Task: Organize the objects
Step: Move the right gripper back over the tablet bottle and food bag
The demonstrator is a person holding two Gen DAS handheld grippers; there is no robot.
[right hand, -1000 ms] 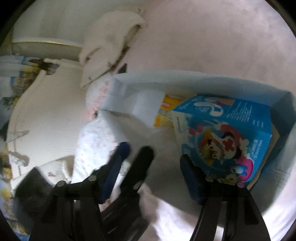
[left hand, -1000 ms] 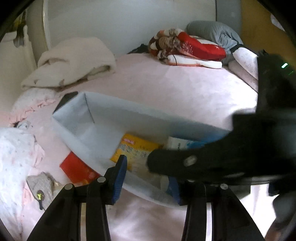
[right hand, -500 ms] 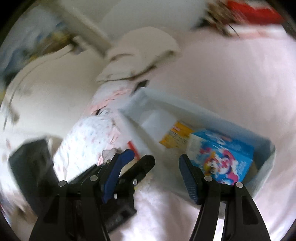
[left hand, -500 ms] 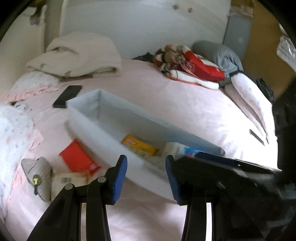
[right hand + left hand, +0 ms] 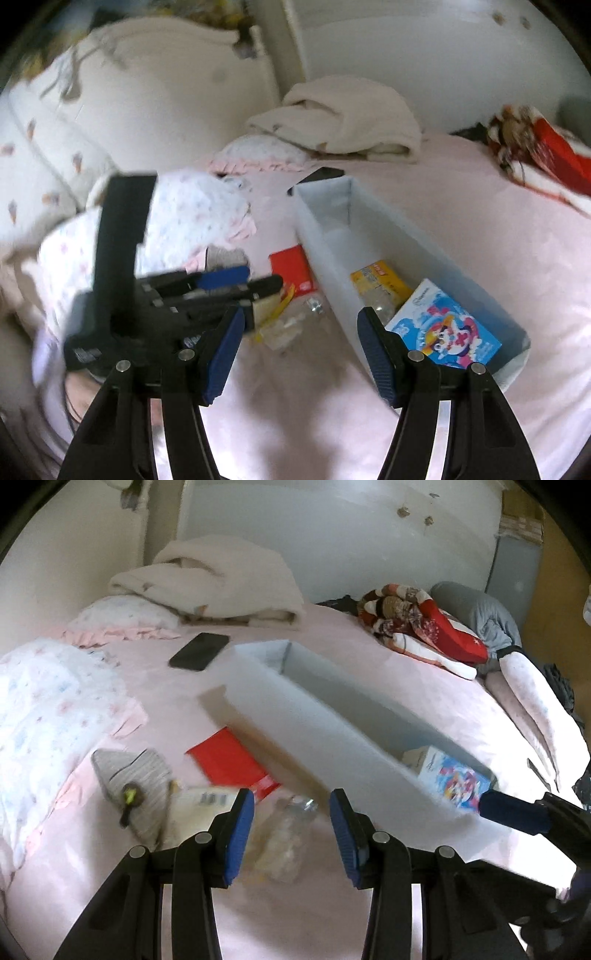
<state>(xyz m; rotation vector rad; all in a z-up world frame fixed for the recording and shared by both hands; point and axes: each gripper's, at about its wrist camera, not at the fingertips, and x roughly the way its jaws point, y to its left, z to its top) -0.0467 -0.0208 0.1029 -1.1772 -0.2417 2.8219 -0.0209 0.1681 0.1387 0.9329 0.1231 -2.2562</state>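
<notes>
Bin [image 5: 325, 225] on the bed holds a cartoon box [image 5: 443, 332] and yellow packet [image 5: 380, 280]; both tools released, empty.

Bin [image 5: 332, 738]: pale blue-grey. Box [image 5: 443, 334] inside it: blue and white, cartoon print in pink and red. Packet [image 5: 380, 282] beside box: yellow. Sheet [image 5: 369, 664]: pale pink, plain. Phone [image 5: 199, 651]: black. Flat pack [image 5: 229, 764]: red. Pillow [image 5: 48, 709]: white, small pink and blue print, possibly stars. Towel [image 5: 221, 579]: cream. Pads [image 5: 240, 830]: blue, on black fingers.
</notes>
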